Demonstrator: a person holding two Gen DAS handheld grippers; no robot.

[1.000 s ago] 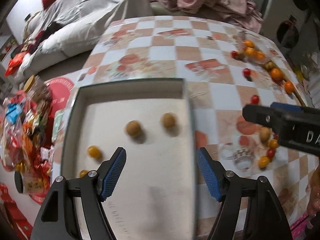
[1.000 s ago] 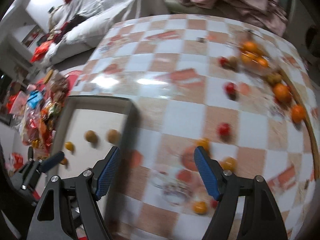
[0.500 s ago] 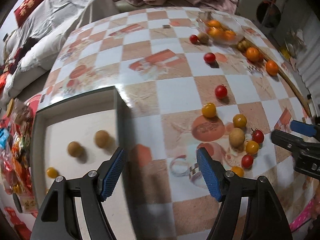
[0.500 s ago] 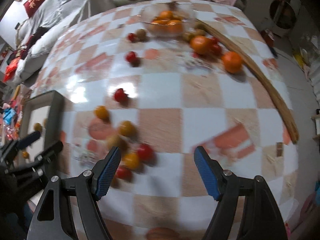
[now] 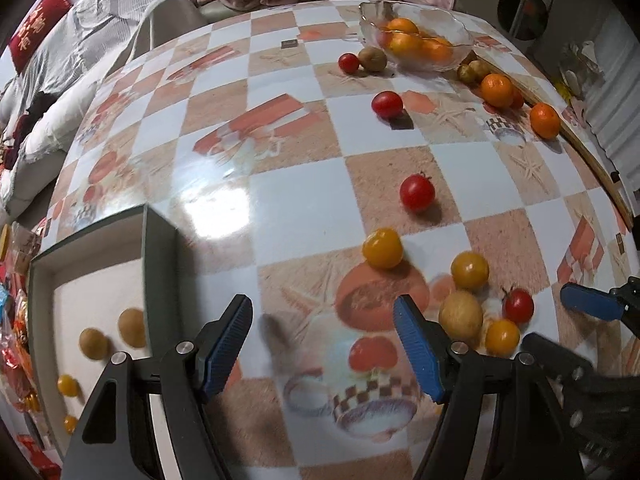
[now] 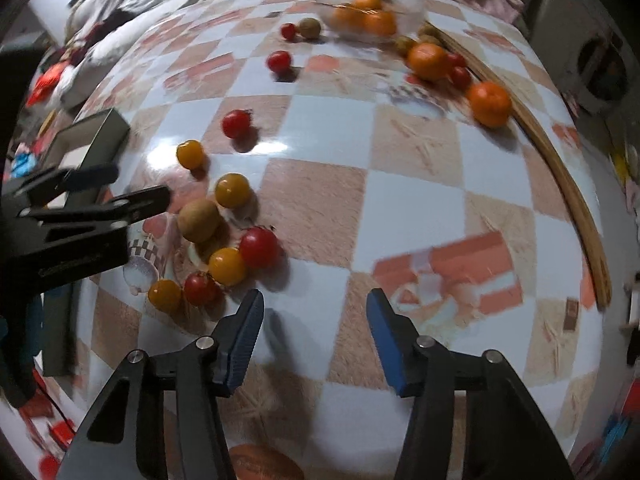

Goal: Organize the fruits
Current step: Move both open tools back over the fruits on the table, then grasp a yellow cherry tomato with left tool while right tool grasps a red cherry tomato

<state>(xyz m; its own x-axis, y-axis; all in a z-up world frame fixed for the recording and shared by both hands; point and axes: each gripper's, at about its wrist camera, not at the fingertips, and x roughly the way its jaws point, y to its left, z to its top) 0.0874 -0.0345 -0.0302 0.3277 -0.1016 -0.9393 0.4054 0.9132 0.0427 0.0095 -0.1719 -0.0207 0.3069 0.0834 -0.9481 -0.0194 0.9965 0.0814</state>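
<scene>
**Roll-off and crowding risks at the fruit cluster**

Fruit sits loose on the checked, glossy tablecloth [image 5: 288,200]: a tight cluster of small round yellow tomatoes [image 6: 227,266], red cherry tomatoes [image 6: 259,247] and one brown oval kiwi-like fruit [image 6: 199,220], several touching. Others lie in the grey-walled tray [image 5: 160,264] and the clear glass bowl [image 5: 416,46].

I hold both tools empty. The left gripper [image 5: 322,348] has its fingers spread wide, just beside the brown fruit; the right gripper [image 6: 315,340] is equally spread, near the cluster.

In my judgement, closing on one fruit may nudge its neighbours rolling across the slick cloth. The two grippers converge on one cluster and could collide.
</scene>
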